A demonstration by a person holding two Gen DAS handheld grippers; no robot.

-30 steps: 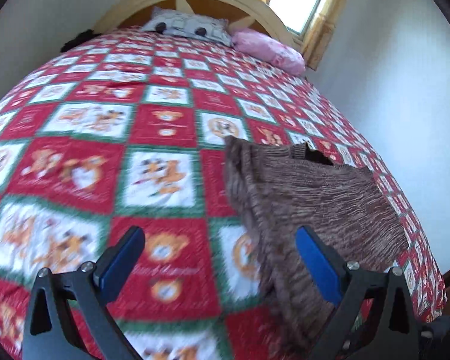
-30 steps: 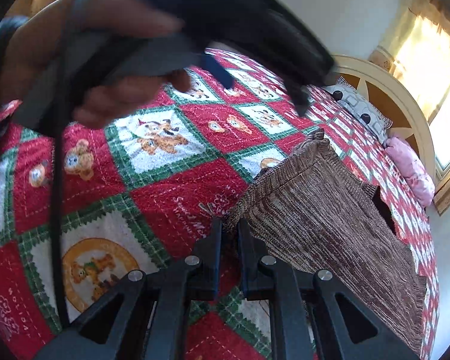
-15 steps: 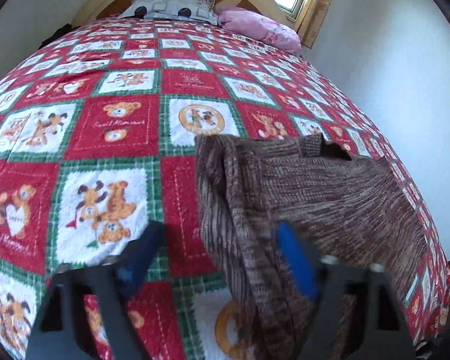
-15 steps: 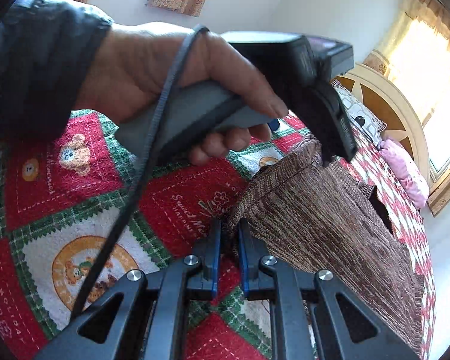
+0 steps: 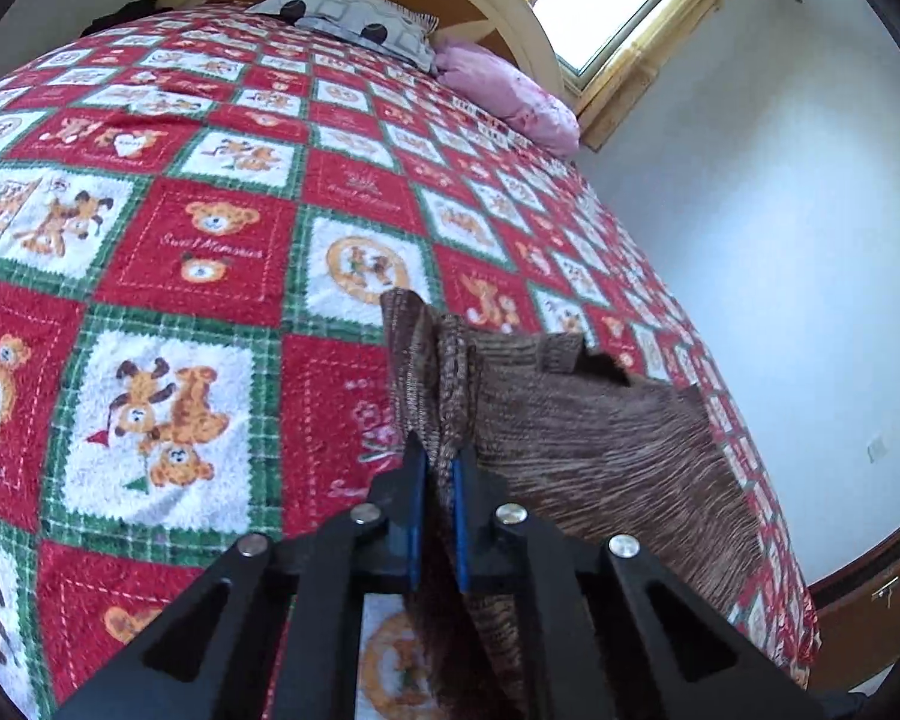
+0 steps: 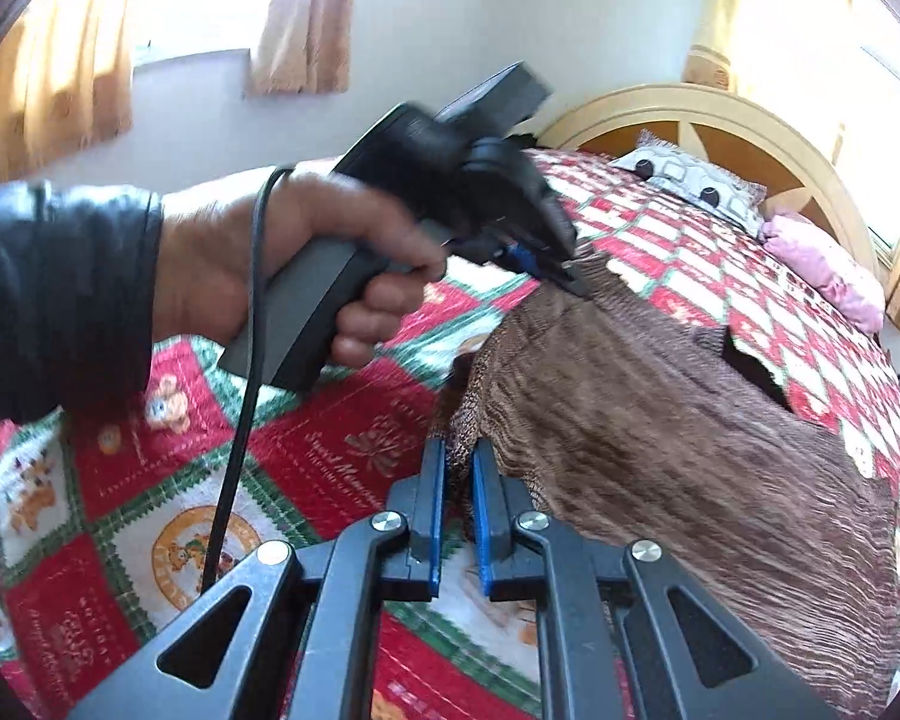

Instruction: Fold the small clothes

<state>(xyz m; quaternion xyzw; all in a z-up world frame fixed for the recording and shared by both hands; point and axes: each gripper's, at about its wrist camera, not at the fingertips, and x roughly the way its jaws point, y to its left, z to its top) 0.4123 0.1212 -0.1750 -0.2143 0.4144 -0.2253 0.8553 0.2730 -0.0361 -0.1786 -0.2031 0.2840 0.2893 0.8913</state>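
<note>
A small brown knit sweater [image 5: 600,438] lies on the red, green and white teddy-bear quilt [image 5: 210,252], near its right side. My left gripper [image 5: 438,456] is shut on the sweater's left folded edge, which bunches up between the blue pads. In the right wrist view the same sweater [image 6: 660,420] spreads to the right. My right gripper [image 6: 457,456] is shut on the sweater's near corner. The left gripper [image 6: 561,276], held in a hand, pinches the far end of the same edge and lifts it.
A grey patterned pillow [image 5: 354,24] and a pink pillow [image 5: 510,96] lie at the wooden headboard [image 6: 720,114]. A white wall [image 5: 780,240] runs along the bed's right side. The left gripper's cable [image 6: 240,420] hangs over the quilt. Curtained windows stand behind.
My left gripper moved forward onto the sweater's left edge and shut on it, from wide open. The right gripper stayed shut on the near corner. The edge is now lifted.
</note>
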